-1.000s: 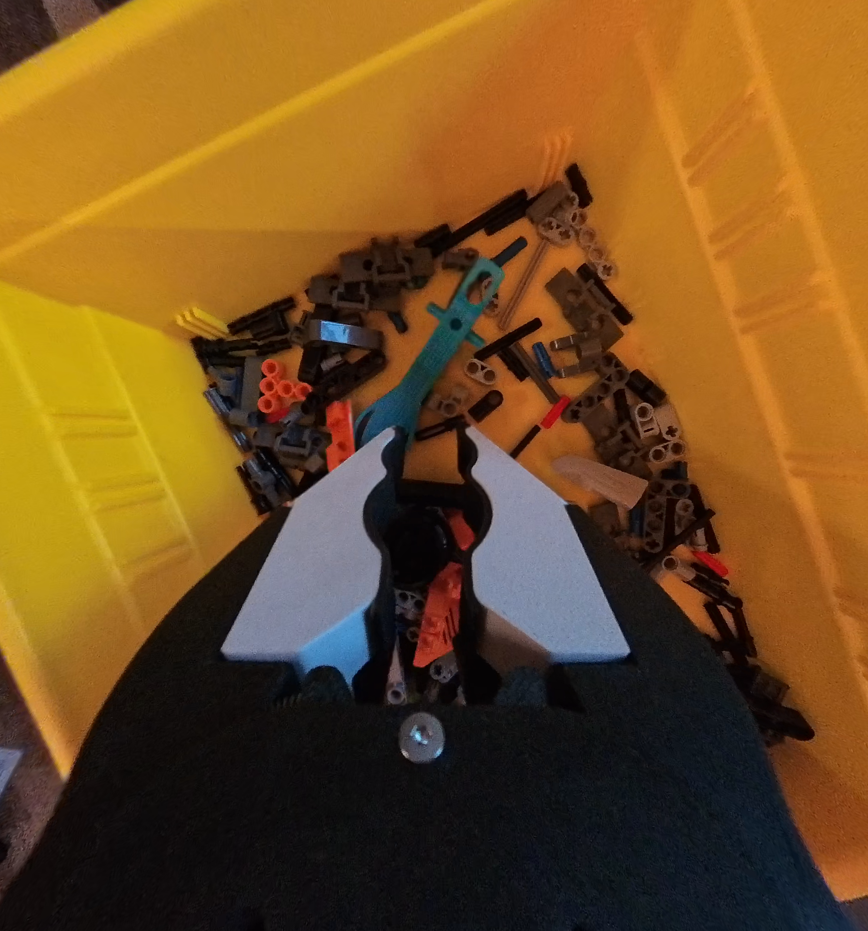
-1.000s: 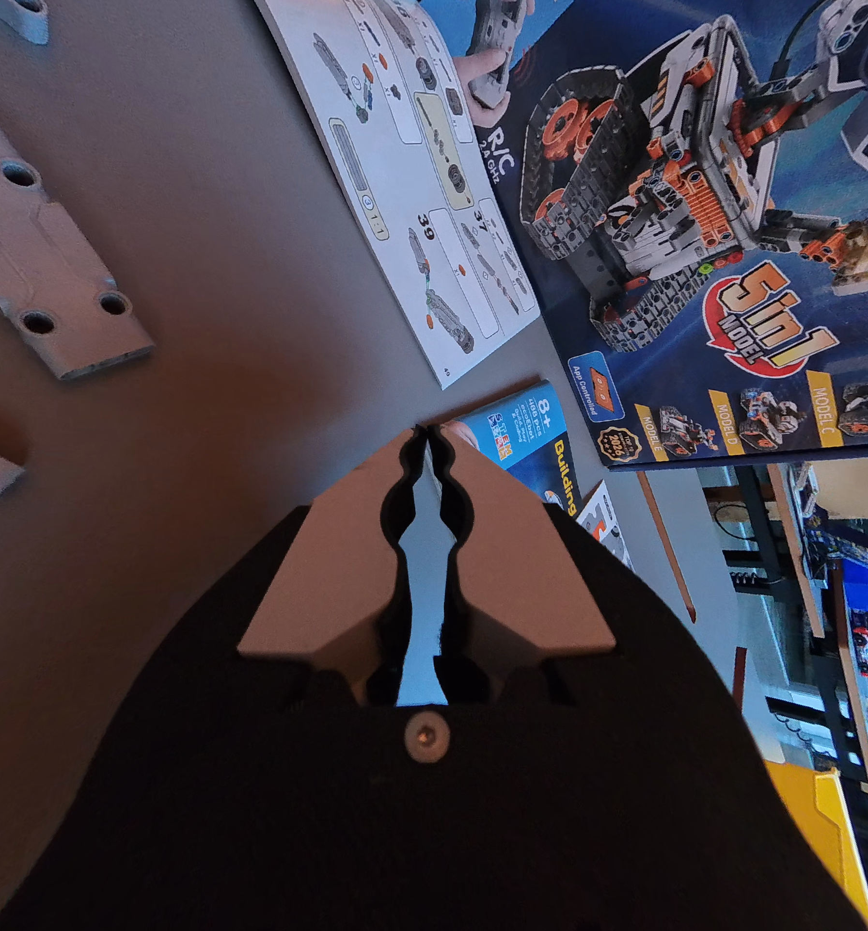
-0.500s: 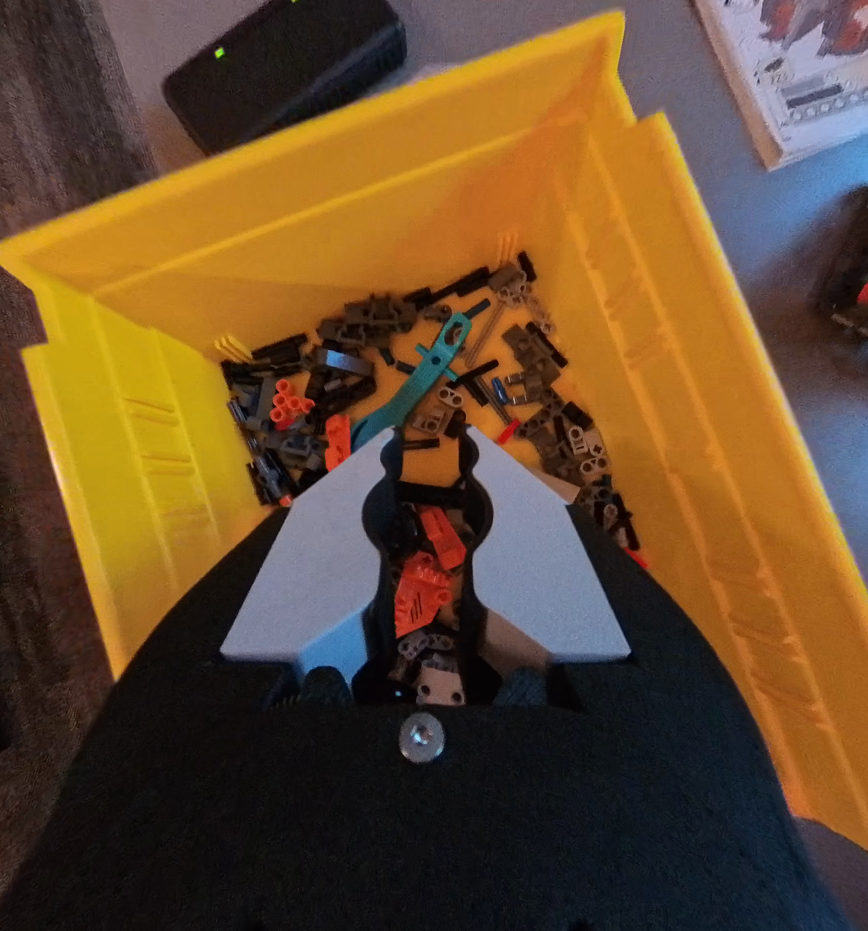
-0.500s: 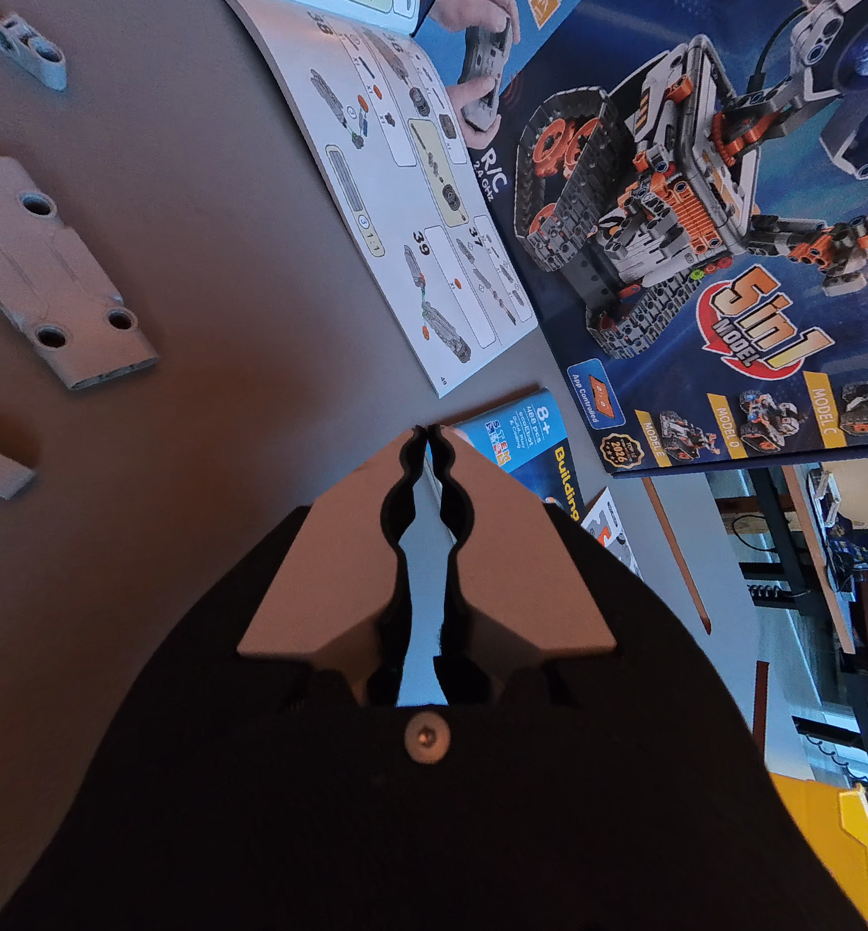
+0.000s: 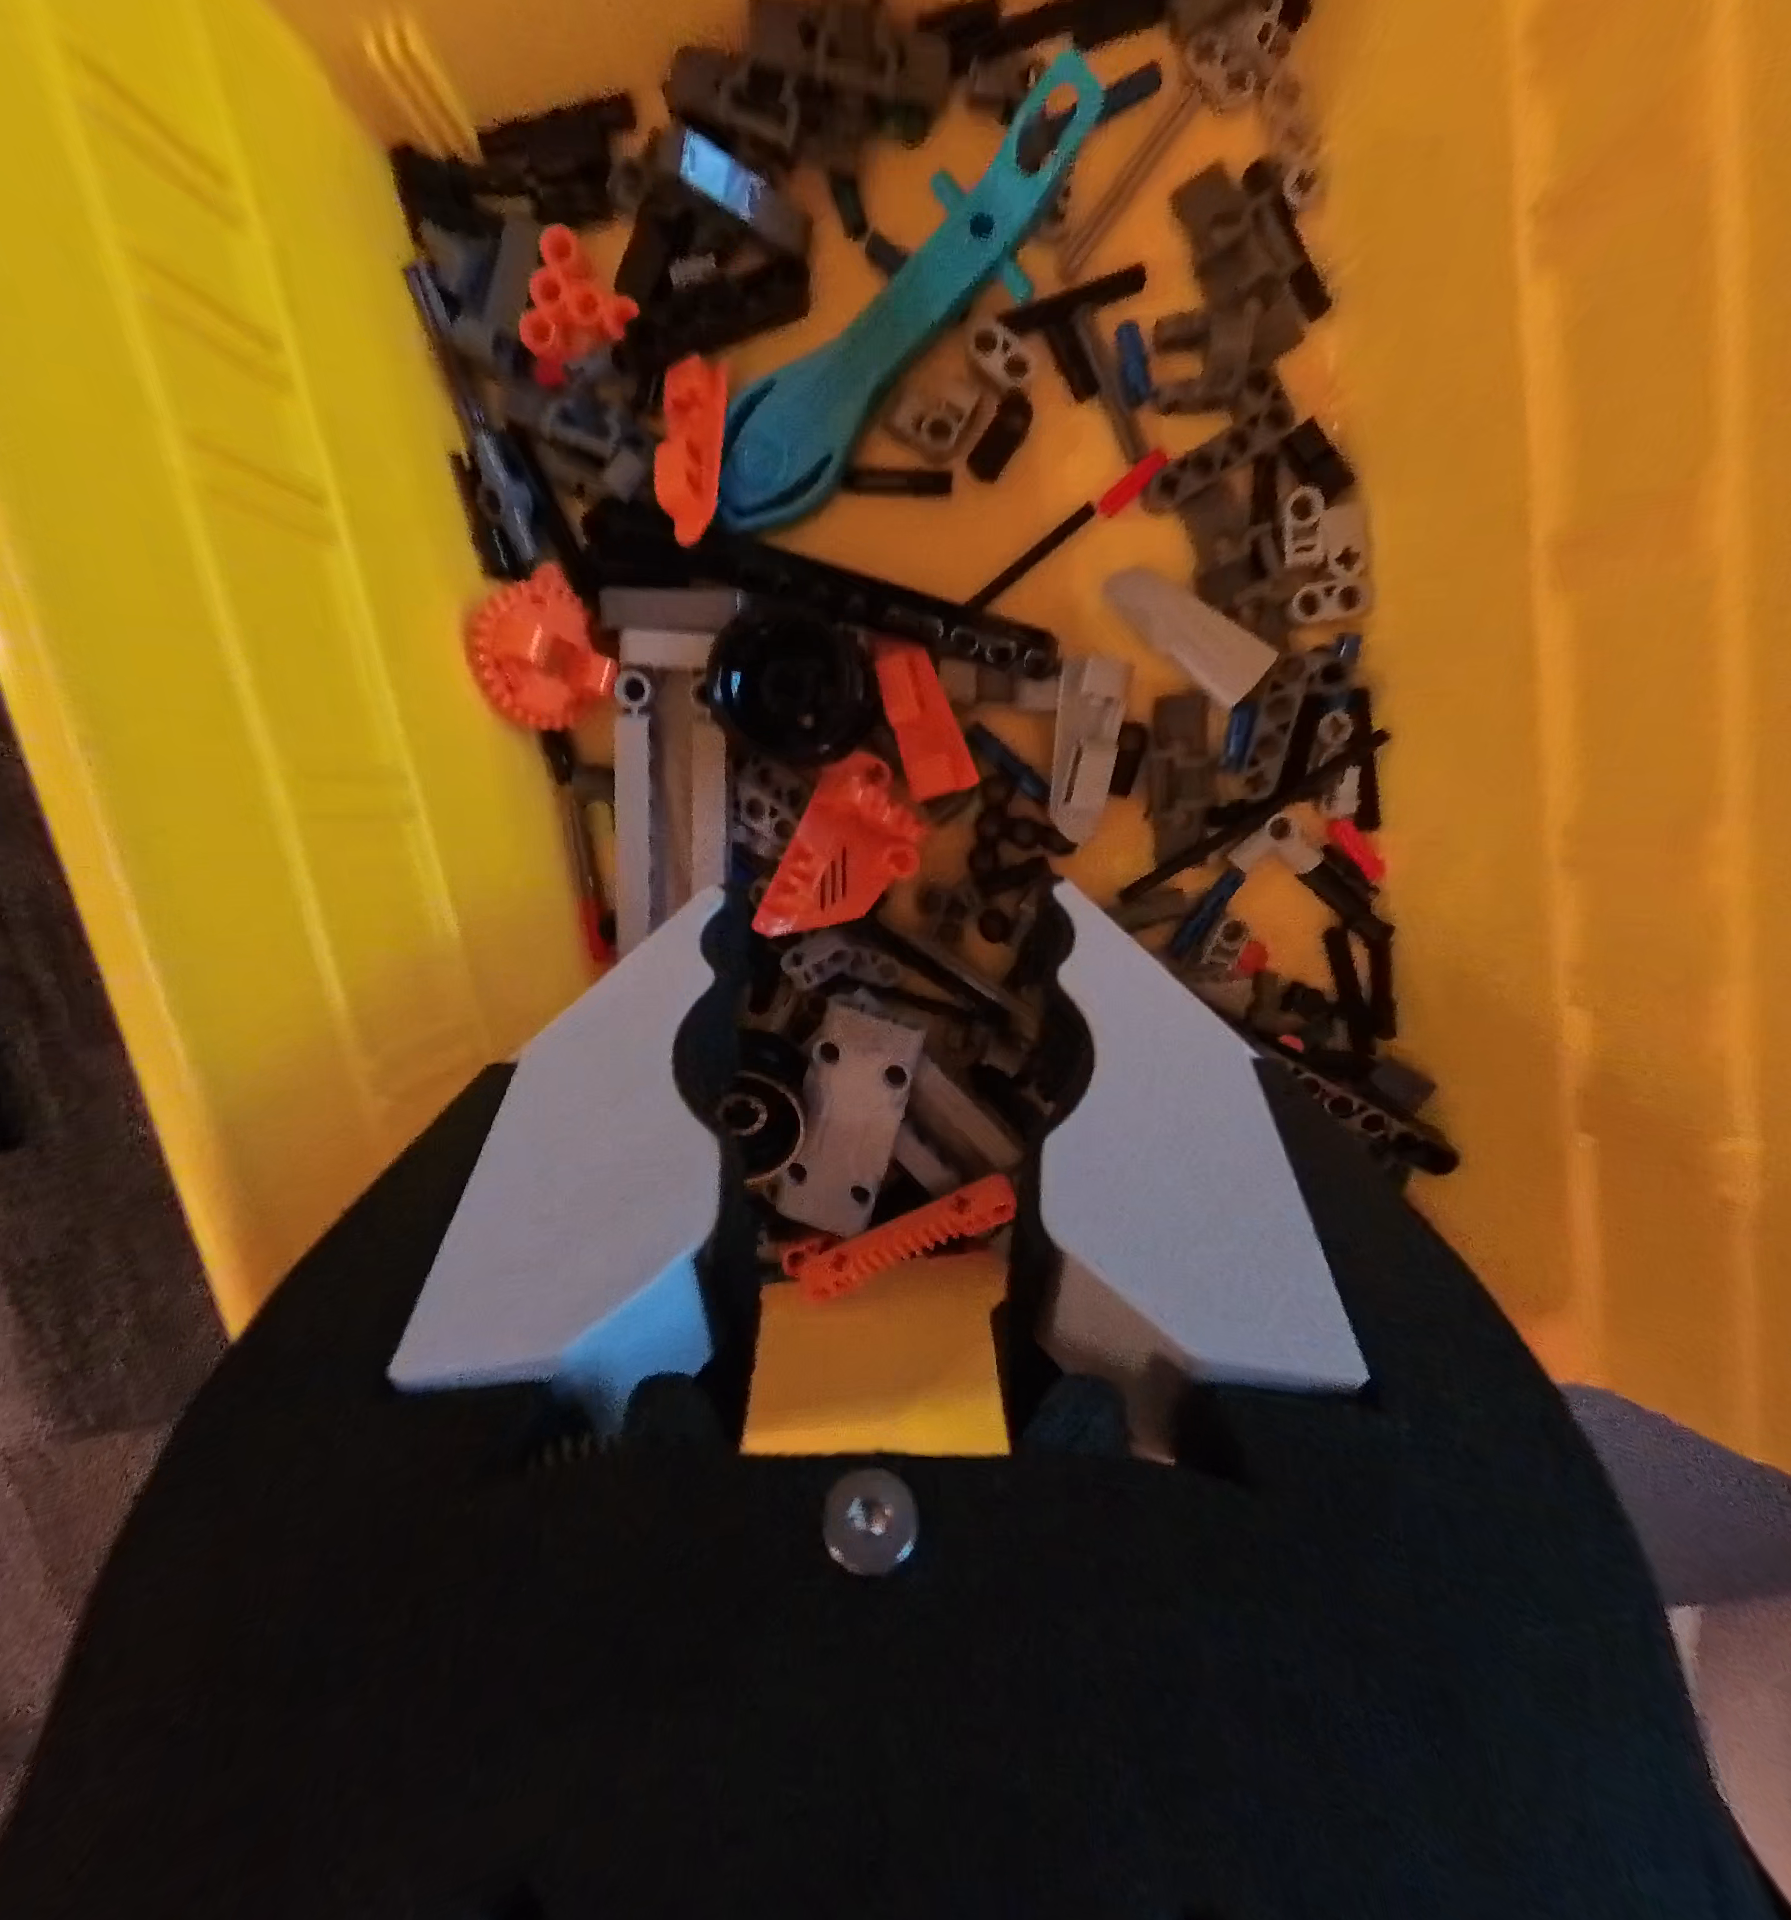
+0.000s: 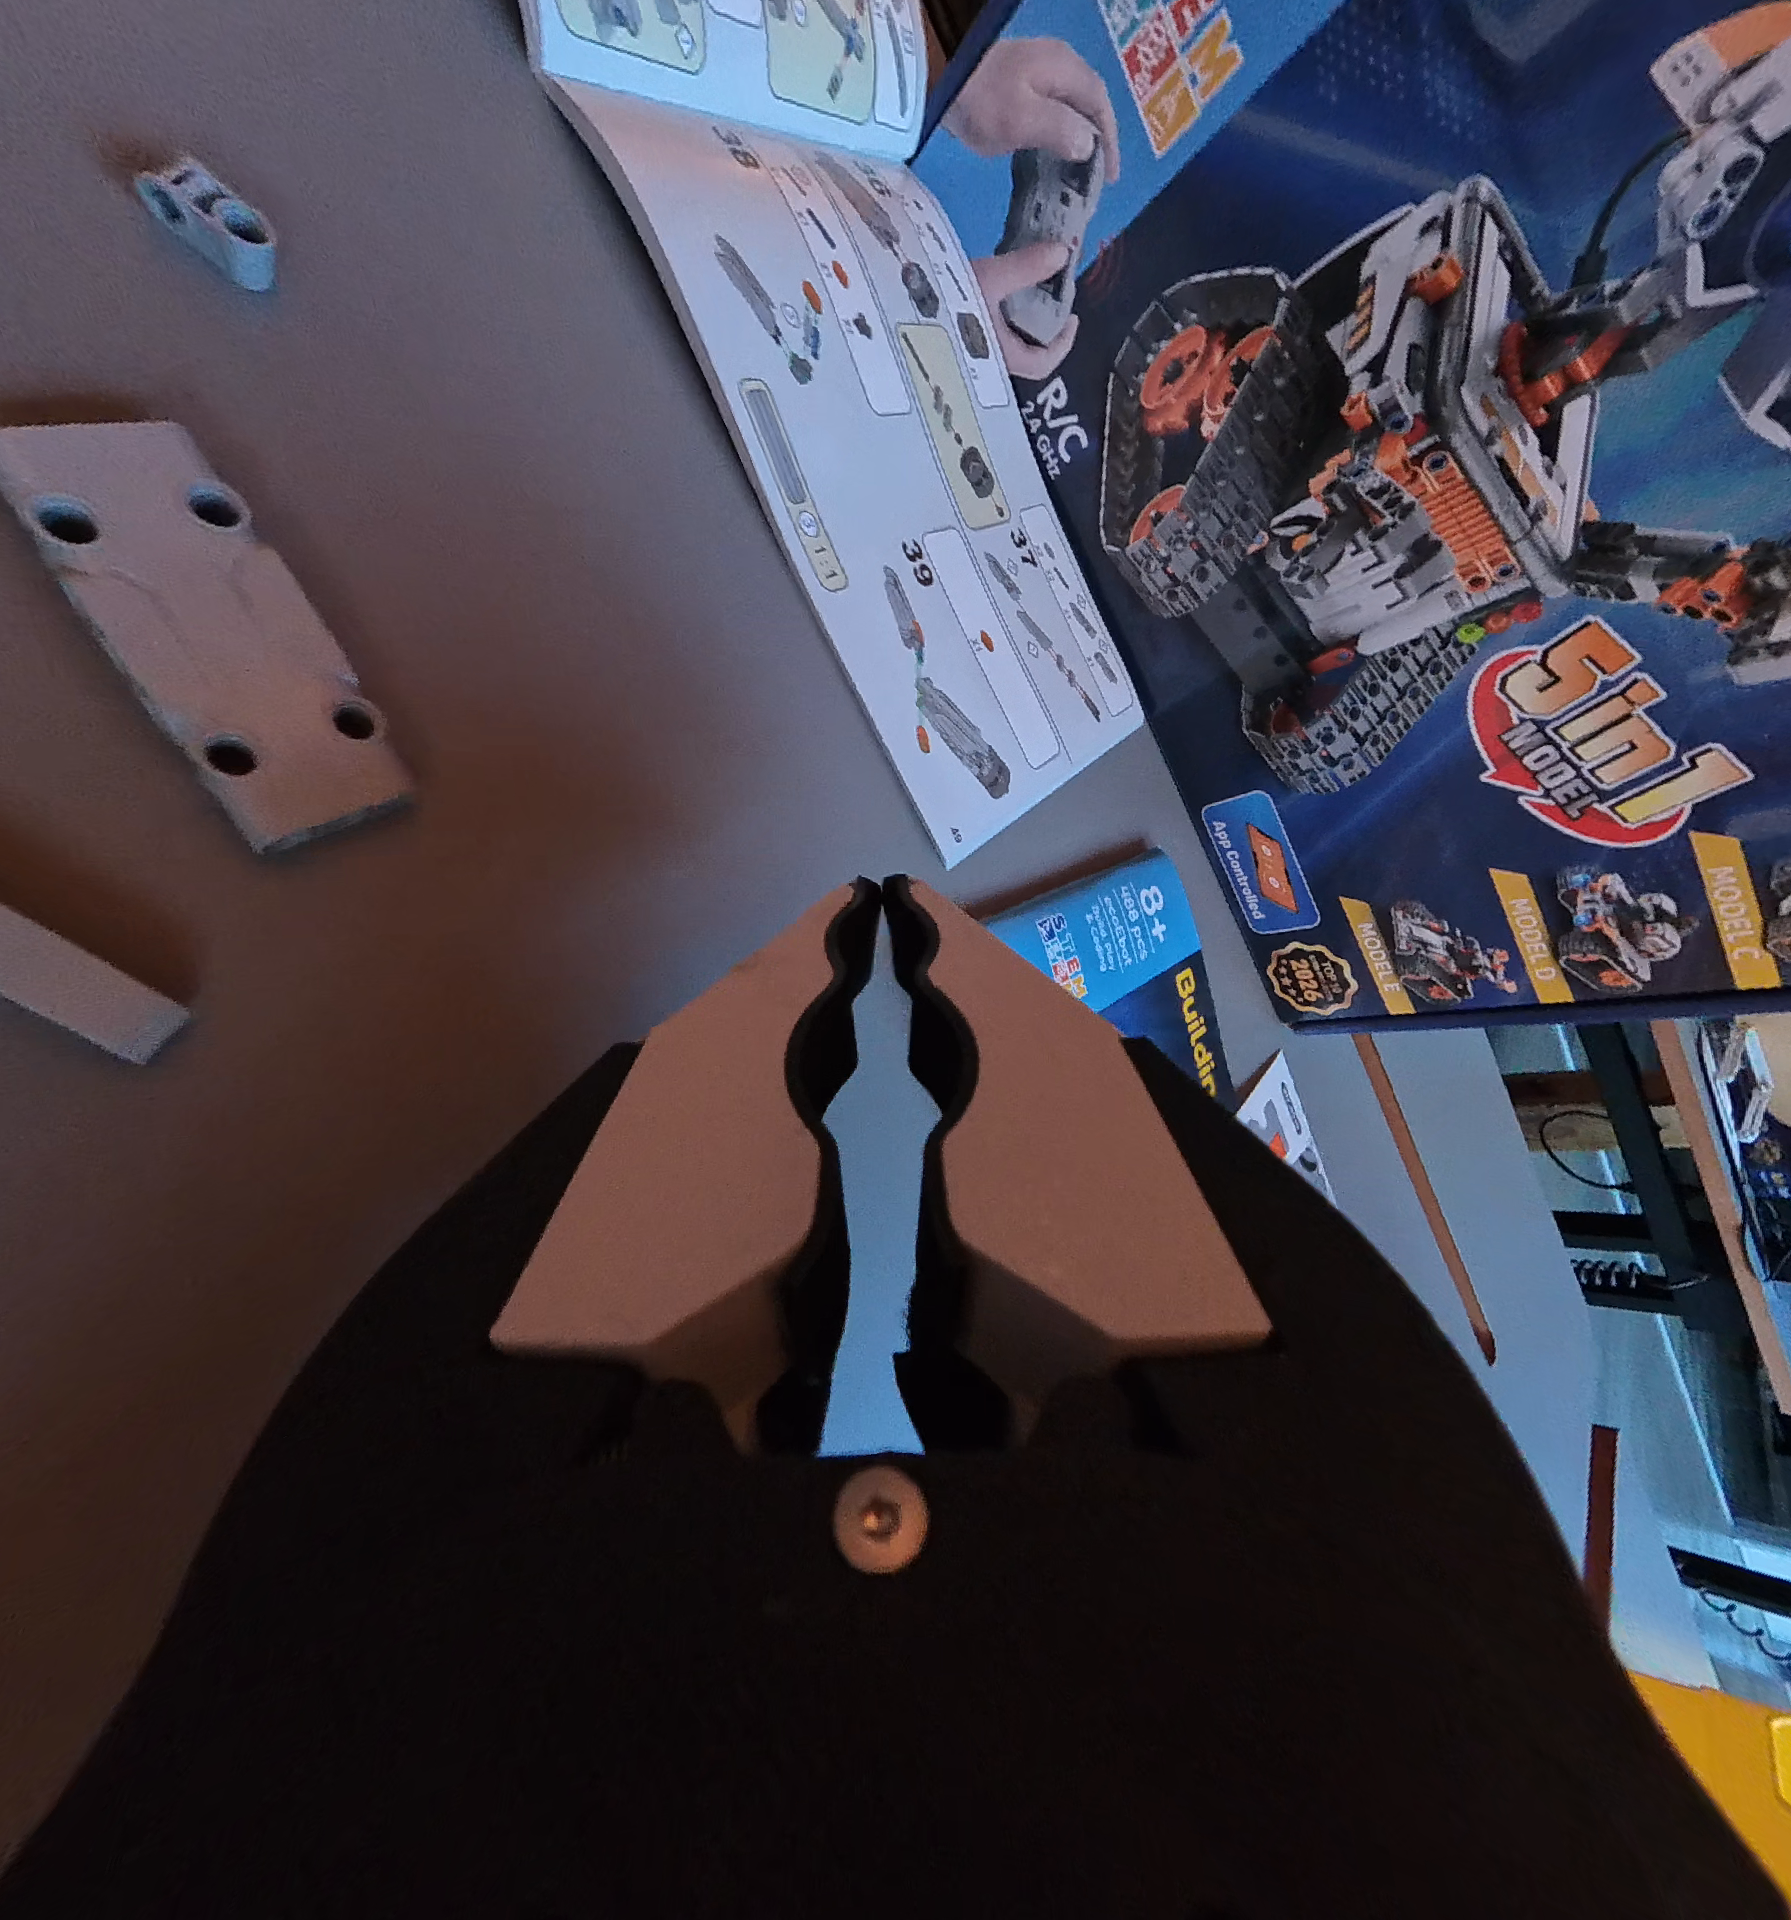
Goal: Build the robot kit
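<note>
With your left gripper (image 5: 889,904) spread wide and empty over the bin (image 5: 247,520), the orange panel (image 5: 837,857) between its tips sits in loose parts and may slip or drag neighbours, while your right gripper (image 6: 883,883) hangs closed, empty.

The left claw (image 5: 886,914) has spread its jaws wider than a second ago and dropped deeper into the yellow bin (image 5: 247,520), now just above the orange panel piece (image 5: 837,857). The right claw (image 6: 883,885), jaws nearly together, has drifted so the grey plate (image 6: 195,634) and small grey connector (image 6: 210,220) sit lower.
</note>
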Action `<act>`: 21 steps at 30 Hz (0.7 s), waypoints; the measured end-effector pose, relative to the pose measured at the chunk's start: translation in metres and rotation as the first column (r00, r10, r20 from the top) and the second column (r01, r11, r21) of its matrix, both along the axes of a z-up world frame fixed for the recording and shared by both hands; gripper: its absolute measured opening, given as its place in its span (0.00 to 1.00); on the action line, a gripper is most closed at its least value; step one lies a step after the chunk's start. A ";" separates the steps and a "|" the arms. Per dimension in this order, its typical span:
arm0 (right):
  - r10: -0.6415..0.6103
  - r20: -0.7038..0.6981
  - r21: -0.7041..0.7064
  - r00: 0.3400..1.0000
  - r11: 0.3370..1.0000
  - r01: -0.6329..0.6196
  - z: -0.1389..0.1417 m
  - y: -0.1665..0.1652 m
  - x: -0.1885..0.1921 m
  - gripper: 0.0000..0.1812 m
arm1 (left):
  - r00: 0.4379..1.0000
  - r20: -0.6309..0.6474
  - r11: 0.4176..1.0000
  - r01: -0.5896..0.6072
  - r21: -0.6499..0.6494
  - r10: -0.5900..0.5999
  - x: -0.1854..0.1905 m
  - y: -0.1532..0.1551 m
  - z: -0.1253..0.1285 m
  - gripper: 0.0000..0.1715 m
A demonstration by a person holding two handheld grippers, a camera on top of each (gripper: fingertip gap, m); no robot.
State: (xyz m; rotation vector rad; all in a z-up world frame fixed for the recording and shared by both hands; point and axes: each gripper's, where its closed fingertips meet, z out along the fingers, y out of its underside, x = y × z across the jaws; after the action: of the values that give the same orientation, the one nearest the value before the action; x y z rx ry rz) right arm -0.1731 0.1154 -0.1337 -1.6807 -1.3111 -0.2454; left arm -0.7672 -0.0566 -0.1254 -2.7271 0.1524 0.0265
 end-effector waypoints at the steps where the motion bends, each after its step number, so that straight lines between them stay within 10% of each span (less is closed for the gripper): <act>1: 0.009 0.006 0.000 1.000 1.000 -0.009 0.000 -0.001 -0.001 0.01 | 1.000 -0.001 1.000 -0.005 0.004 0.005 0.000 -0.006 -0.004 0.32; 14: 0.100 -0.037 -0.015 0.994 0.995 -0.101 0.010 -0.018 -0.016 0.02 | 0.999 0.011 0.998 0.038 -0.040 -0.038 0.031 -0.020 -0.031 0.45; 21: 0.131 -0.016 -0.016 0.991 0.991 -0.131 0.010 -0.026 -0.019 0.01 | 0.998 0.004 0.998 0.056 0.016 -0.056 0.043 -0.012 -0.029 0.31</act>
State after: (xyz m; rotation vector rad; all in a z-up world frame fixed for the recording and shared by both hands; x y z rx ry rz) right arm -0.1921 0.0897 -0.1236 -1.6002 -1.4095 -0.1445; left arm -0.7237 -0.0682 -0.1547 -2.7059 0.2260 0.0060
